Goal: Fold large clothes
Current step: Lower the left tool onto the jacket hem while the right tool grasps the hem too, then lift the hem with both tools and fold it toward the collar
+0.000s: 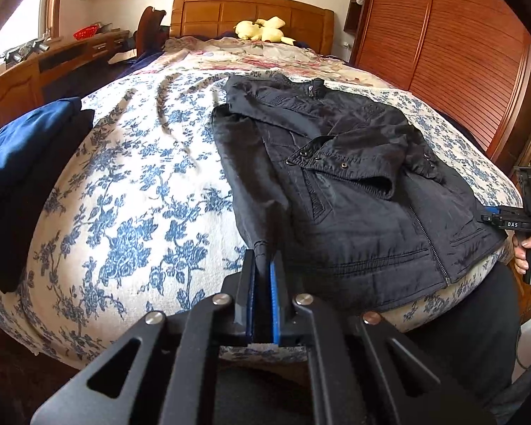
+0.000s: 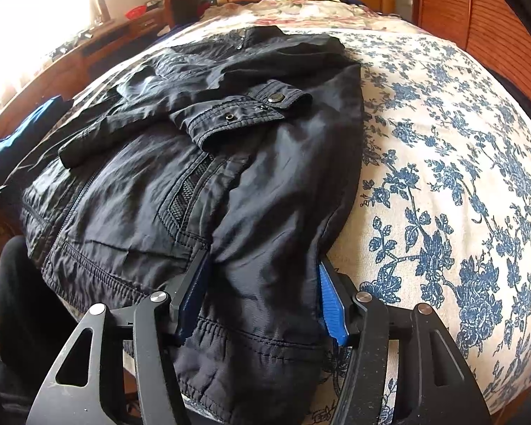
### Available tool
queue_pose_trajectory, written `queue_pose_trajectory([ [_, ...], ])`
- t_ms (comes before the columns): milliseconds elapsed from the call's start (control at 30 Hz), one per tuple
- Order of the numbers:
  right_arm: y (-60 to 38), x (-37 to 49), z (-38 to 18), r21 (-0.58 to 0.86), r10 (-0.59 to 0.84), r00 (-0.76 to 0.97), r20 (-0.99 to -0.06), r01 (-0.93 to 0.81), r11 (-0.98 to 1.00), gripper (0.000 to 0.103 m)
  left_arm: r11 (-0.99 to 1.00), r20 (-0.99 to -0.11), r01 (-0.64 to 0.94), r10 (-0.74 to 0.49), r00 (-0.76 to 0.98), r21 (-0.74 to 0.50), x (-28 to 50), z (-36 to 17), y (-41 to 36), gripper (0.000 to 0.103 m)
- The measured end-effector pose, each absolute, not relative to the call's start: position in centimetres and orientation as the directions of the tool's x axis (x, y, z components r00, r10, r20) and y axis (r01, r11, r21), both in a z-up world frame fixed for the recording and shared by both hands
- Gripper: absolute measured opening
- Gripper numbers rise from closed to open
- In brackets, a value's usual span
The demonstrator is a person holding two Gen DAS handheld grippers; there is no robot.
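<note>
Here, a black jacket (image 1: 340, 177) is seen spread on a bedspread (image 1: 131, 191) printed with blue flowers, its collar turned away from both grippers and its hem lying nearest the jaws. The sleeves are folded across the chest, so that the snap-buttoned cuffs are laid just ahead of the zipper's midpoint.

The left gripper (image 1: 263, 276) is shown with its jaws brought together, and a narrow fold of the jacket's near edge is pinched between the blue pads (image 1: 273, 301). From the closed jaws the dark fabric runs forward and away toward the shoulder; to the left of the jaws only bare bedspread is seen, and further left a folded blue garment (image 1: 24, 141) is laid on dark cloth.

The right gripper (image 2: 262, 283) is held with its jaws well apart, and the jacket's hem corner is bunched between them. The left finger is pressed against, or partly buried under, the cloth, while the blue pad (image 2: 331, 304) of the right finger stands at the fabric's outer edge; whether the pads actually press on the cloth cannot be told from this view. To the right of those jaws the flowered bedspread is exposed.

Beyond both sets of jaws, a wooden headboard (image 1: 251, 14) is seen with a yellow plush toy (image 1: 262, 30) set before it.
</note>
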State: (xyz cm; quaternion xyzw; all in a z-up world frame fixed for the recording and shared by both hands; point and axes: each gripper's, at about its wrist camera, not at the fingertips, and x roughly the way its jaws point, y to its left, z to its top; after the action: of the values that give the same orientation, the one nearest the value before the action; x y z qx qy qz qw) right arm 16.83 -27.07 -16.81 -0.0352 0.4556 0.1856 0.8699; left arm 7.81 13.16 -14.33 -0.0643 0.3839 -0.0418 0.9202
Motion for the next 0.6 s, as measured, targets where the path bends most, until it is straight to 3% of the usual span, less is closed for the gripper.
queue_pose_trajectory([
  [400, -27.3, 17.3, -16.6, 0.150, 0.304, 0.490, -0.817, -0.329, 0.932, 0.057, 0.985, -0.696, 0.061, -0.155, 0.701, -0.158, 8.5, -13.7, 13.1, 0.003],
  [433, -27.7, 17.4, -16.4, 0.187, 0.325, 0.484, -0.812, -0.310, 0.932, 0.054, 0.985, -0.687, 0.066, -0.159, 0.709, -0.159, 8.3, -13.2, 13.1, 0.002],
  [467, -28.0, 17.5, -16.1, 0.204, 0.334, 0.485, -0.809, -0.301, 0.932, 0.043, 0.985, -0.674, 0.070, -0.160, 0.721, -0.159, 8.1, -12.5, 13.0, 0.002],
  [500, -28.1, 17.4, -15.8, 0.191, 0.320, 0.493, -0.809, -0.295, 0.936, 0.024, 0.984, -0.659, 0.075, -0.164, 0.734, -0.161, 7.9, -11.7, 12.8, 0.002],
  [600, -28.5, 16.9, -14.3, 0.222, 0.353, 0.505, -0.787, -0.301, 0.927, 0.008, 0.983, -0.655, 0.084, -0.172, 0.735, -0.164, 7.7, -9.9, 12.7, 0.002],
])
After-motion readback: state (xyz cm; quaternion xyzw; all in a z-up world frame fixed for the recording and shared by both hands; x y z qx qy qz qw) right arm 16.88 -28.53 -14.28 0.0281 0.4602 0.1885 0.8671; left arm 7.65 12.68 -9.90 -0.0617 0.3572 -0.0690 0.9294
